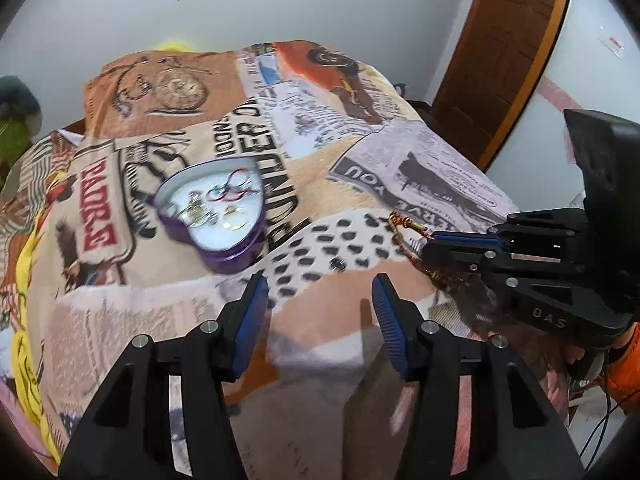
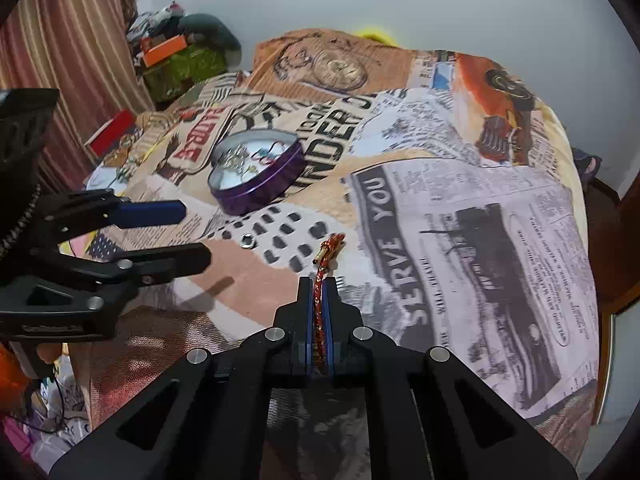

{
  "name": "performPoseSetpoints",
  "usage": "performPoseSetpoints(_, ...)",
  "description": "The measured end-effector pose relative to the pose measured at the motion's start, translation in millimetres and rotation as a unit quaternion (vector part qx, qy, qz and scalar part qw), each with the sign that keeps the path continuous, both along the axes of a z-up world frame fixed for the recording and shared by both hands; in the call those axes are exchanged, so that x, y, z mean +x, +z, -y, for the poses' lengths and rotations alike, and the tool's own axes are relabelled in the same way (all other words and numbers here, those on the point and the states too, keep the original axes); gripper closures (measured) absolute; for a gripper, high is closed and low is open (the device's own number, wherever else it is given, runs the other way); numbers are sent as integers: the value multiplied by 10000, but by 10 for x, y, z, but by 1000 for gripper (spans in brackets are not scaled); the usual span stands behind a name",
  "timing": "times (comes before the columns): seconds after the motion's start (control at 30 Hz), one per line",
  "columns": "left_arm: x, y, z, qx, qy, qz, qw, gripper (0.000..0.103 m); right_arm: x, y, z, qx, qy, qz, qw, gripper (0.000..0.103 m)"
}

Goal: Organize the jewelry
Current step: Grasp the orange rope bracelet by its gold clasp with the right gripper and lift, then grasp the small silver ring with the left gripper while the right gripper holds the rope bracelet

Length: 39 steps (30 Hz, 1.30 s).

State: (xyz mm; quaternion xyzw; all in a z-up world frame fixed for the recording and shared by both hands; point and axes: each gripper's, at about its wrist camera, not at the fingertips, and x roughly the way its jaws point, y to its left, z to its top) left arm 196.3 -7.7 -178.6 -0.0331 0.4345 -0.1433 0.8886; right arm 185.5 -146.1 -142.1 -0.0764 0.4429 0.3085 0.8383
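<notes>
A red-and-gold braided bracelet [image 2: 329, 249] sticks out ahead of my right gripper [image 2: 319, 285], which is shut on it just above the printed blanket. In the left wrist view the same bracelet [image 1: 403, 225] shows at the right gripper's tip [image 1: 430, 245]. My left gripper [image 1: 320, 292] is open with nothing between its blue pads, low over the blanket, and it appears in the right wrist view [image 2: 196, 234] at the left. A heart-shaped purple tin [image 1: 236, 258] [image 2: 260, 197] lies open farther back, holding several rings and thin bangles. A small silver ring [image 1: 339, 266] [image 2: 247, 240] lies loose on the blanket.
The newspaper-print blanket [image 2: 460, 208] covers a bed. A striped curtain [image 2: 68, 40], a red box [image 2: 110, 130] and piled clutter [image 2: 176, 52] are at the left. A wooden door [image 1: 508, 40] stands at the right, and the white wall is behind.
</notes>
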Motion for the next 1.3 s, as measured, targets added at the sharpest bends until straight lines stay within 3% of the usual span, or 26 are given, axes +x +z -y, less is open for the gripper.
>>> performPoseSetpoints(0.1,83,-23,103,34,-194,-34,9998,73,16,32,59,70,-61,41,9999,99)
performPoseSetpoints(0.2,141,-71,182,148,-316,-89,9994,82,18,54,101,104,-80,79,9999,99)
performPoseSetpoints(0.63,208,-204,322,626,-294,2,9976,96,23,91,198,199,-143,179,9995,99)
performPoseSetpoints(0.87,130,-144,264,485,-239,86,9985,96,-40,229,149,178,6,501,9986,99)
performPoseSetpoints(0.97,55,-106,211,429,-210,141,9988,96,-58,209,104,-6,-6,538,9986,88)
performPoseSetpoints(1.03,7,-86,188,417,-201,164,9988,96,-45,154,72,-95,8,421,9991,58)
performPoseSetpoints(1.3,-145,-22,99,424,-169,250,9986,96,32,-139,-73,-508,82,95,9986,56)
